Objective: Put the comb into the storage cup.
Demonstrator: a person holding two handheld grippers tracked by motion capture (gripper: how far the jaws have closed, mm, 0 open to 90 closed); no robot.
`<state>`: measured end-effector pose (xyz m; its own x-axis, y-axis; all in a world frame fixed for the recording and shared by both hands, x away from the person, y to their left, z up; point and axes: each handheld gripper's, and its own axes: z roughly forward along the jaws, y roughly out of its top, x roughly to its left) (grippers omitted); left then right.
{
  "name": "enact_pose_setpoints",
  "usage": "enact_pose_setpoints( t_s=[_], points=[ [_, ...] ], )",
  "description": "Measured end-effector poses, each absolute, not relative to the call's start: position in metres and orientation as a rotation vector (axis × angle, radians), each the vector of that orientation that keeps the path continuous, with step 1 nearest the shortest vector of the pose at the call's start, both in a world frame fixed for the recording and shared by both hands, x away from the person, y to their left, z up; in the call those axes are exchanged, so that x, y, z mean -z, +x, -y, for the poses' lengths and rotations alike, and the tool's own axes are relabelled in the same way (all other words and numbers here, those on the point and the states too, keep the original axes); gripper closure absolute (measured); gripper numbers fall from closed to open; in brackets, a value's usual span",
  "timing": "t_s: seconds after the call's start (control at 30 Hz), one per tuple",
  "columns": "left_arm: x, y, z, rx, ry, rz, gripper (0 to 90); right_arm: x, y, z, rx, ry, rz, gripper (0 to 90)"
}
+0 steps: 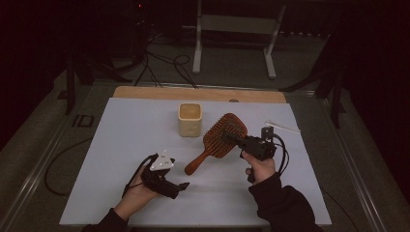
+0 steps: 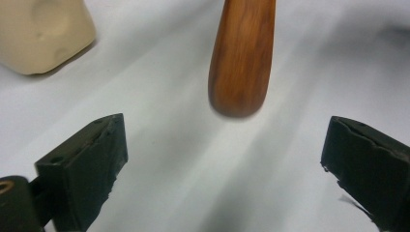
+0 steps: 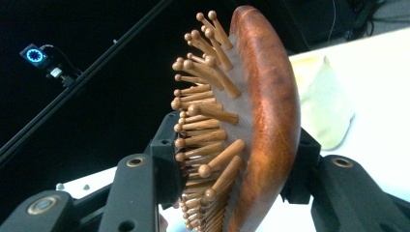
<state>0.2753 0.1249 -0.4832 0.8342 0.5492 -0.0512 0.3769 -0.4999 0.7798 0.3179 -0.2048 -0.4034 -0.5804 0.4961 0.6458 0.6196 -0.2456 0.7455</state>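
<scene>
A wooden paddle hairbrush with wooden bristles is held tilted over the white table, its handle end pointing down-left. My right gripper is shut on the brush head, one jaw against the bristles and the other against the back. My left gripper rests low on the table at the front left, open, with nothing between its fingers. In the left gripper view the brush handle hangs just ahead of the wide-spread jaws.
A cream square cup stands behind the brush near the table's middle; it shows as a cream block at upper left. A thin white stick lies at the right rear. White table mat, wooden edge behind.
</scene>
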Motion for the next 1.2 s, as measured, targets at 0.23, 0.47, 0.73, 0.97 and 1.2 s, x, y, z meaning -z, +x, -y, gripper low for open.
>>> enact_pose_setpoints(
  t_s=[0.23, 0.47, 0.73, 0.97, 1.2],
  points=[
    [0.485, 0.268, -0.142, -0.316, 2.136, -0.709, 0.1, 0.384, 0.325, 0.205, 2.005, -1.387, 1.91, 52.4],
    [0.495, 0.262, -0.16, -0.322, 2.14, -0.748, 0.1, 0.364, 0.336, 0.201, 2.065, -1.382, 1.98, 52.5],
    [0.503, 0.254, -0.182, -0.294, 2.074, -0.766, 0.1, 0.348, 0.351, 0.194, 2.101, -1.387, 1.997, 52.5],
    [0.505, 0.248, -0.191, -0.304, 2.046, -0.763, 0.1, 0.329, 0.367, 0.194, 2.154, -1.405, 1.98, 52.5],
    [0.507, 0.246, -0.192, -0.345, 2.052, -0.758, 0.1, 0.307, 0.391, 0.182, 2.194, -1.444, 2.083, 52.5]
  ],
)
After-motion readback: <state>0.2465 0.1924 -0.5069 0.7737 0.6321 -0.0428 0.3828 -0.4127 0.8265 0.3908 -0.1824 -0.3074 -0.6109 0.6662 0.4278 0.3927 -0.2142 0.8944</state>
